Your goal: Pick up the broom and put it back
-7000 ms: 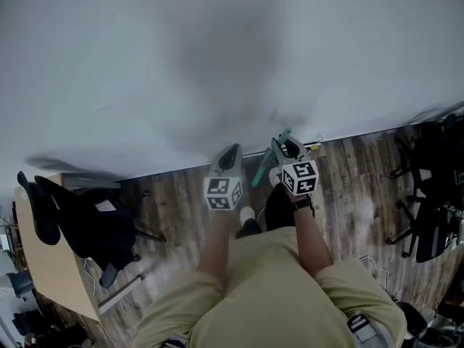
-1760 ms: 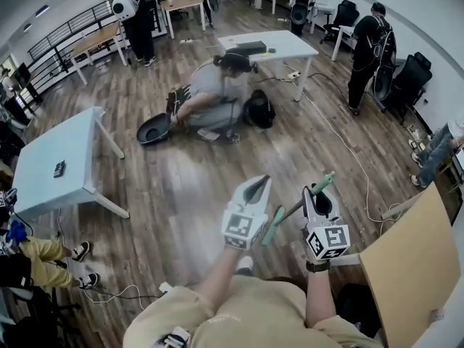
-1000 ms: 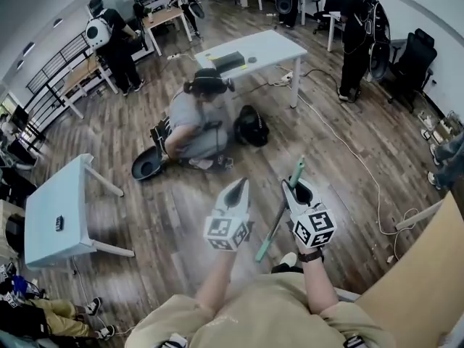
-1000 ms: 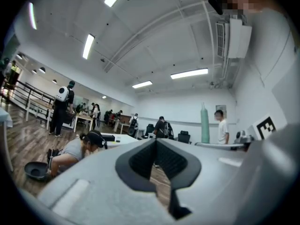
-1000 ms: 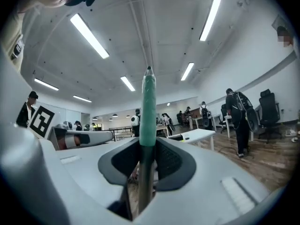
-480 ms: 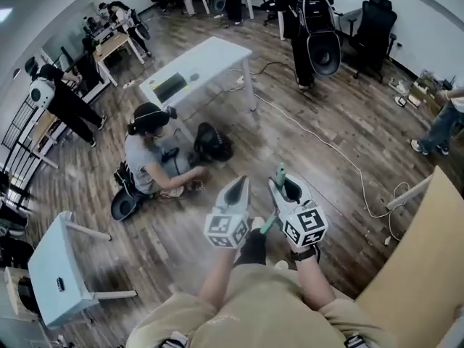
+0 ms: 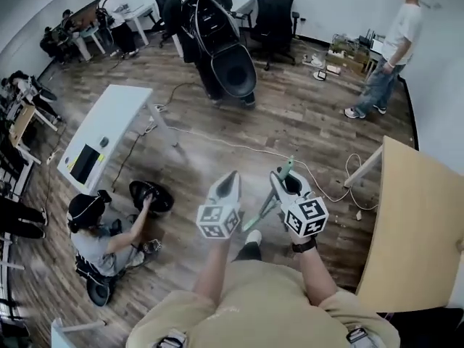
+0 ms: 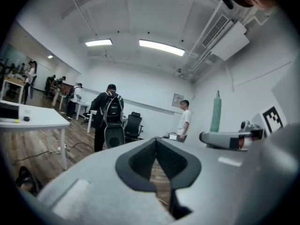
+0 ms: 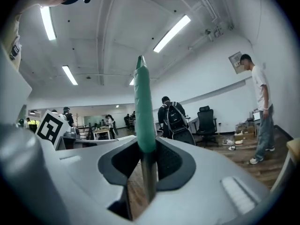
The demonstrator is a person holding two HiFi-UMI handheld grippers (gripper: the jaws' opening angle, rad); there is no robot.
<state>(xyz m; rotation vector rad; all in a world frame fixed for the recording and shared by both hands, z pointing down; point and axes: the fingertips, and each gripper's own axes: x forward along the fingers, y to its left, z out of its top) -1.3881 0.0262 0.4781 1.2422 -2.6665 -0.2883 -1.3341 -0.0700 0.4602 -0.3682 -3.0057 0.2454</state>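
The broom shows as a thin shaft with a green grip, slanting down toward my feet in the head view. My right gripper is shut on it just below the grip, and its jaws are closing tighter on the shaft. In the right gripper view the green grip stands upright between the pads, over the metal shaft. My left gripper hangs beside it on the left, shut and with nothing held. Its tips meet in the left gripper view, where the green grip rises at the right. The broom head is hidden.
A tan table top is close on my right. A white table stands at the left, with a person crouching near it. A person with a backpack, an office chair and a standing person are ahead. A cable crosses the floor.
The whole view has swung round: the crouching person slid from ahead to the lower left, and the tan table came nearer. Both grippers kept their pose, the right one still holding the broom.
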